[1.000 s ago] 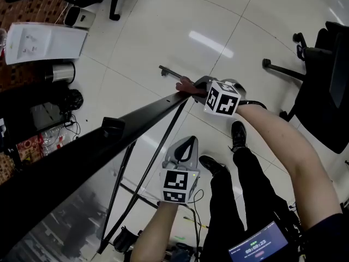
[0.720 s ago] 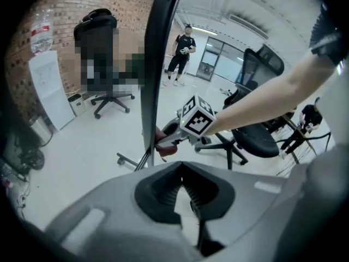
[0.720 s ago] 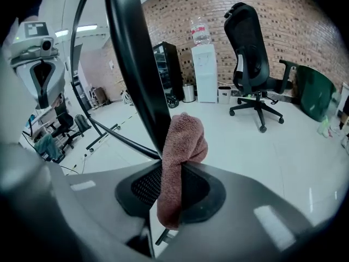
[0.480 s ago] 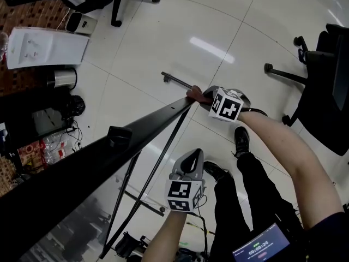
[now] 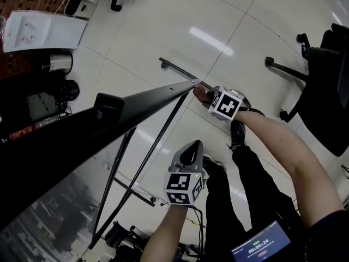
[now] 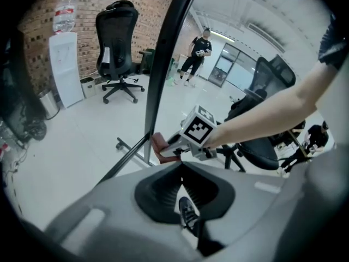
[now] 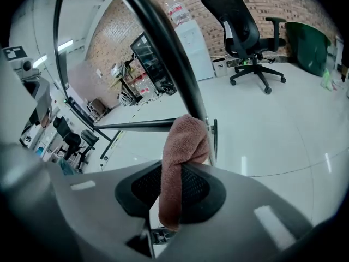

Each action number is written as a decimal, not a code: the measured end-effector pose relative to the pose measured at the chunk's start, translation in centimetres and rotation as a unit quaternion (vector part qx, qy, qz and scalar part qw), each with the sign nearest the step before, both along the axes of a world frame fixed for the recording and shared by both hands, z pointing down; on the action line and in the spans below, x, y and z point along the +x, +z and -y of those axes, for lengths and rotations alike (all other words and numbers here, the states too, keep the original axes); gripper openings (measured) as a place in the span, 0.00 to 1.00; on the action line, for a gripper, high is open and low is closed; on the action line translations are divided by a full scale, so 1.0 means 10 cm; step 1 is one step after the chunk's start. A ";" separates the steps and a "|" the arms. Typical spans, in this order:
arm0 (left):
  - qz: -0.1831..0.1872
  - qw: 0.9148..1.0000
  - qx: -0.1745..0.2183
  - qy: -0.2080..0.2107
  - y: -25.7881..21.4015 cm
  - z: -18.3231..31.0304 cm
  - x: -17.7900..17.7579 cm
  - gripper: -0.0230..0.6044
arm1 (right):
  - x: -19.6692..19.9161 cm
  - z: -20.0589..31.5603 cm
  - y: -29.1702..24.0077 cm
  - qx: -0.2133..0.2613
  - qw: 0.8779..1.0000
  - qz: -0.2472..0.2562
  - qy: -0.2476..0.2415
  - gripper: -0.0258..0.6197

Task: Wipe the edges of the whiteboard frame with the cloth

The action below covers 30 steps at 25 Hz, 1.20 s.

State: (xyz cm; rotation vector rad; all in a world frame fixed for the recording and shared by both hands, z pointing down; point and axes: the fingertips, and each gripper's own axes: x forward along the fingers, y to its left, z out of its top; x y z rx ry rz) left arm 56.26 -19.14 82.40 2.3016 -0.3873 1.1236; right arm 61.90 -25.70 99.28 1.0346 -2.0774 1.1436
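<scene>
Only one readable text: a timer on a small screen

In the head view, at 5 o'clock, a small screen [image 5: 258,245] shows pale digits that look like 00:09:24, the last ones faint; the reddish bar under them is too small to read. The marker cube [image 5: 181,187] at 6 o'clock and the second cube [image 5: 225,103] at 1 o'clock bear black-and-white square patterns, with no letters. In the left gripper view, at 10 o'clock, a water bottle [image 6: 64,12] carries a red label whose print cannot be read.
</scene>
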 end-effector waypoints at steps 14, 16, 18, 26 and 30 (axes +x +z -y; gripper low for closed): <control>-0.028 0.999 0.006 -0.021 0.01 -0.05 -0.45 0.04 | 0.00 0.52 -0.46 0.134 0.967 -0.203 0.078 0.14; -0.018 0.999 0.010 -0.025 0.06 -0.03 -0.65 0.04 | -0.04 0.54 -0.40 0.123 0.967 -0.210 0.079 0.14; -0.008 0.999 0.008 -0.038 0.12 -0.01 -0.85 0.04 | -0.13 0.58 -0.33 0.116 0.968 -0.212 0.071 0.14; 0.015 0.997 0.001 -0.082 0.20 0.03 -1.52 0.04 | -0.56 0.58 -0.23 0.104 0.971 -0.213 0.041 0.14; 0.011 0.996 0.005 -0.088 0.17 0.00 -1.67 0.04 | -0.70 0.56 -0.22 0.101 0.971 -0.216 0.032 0.14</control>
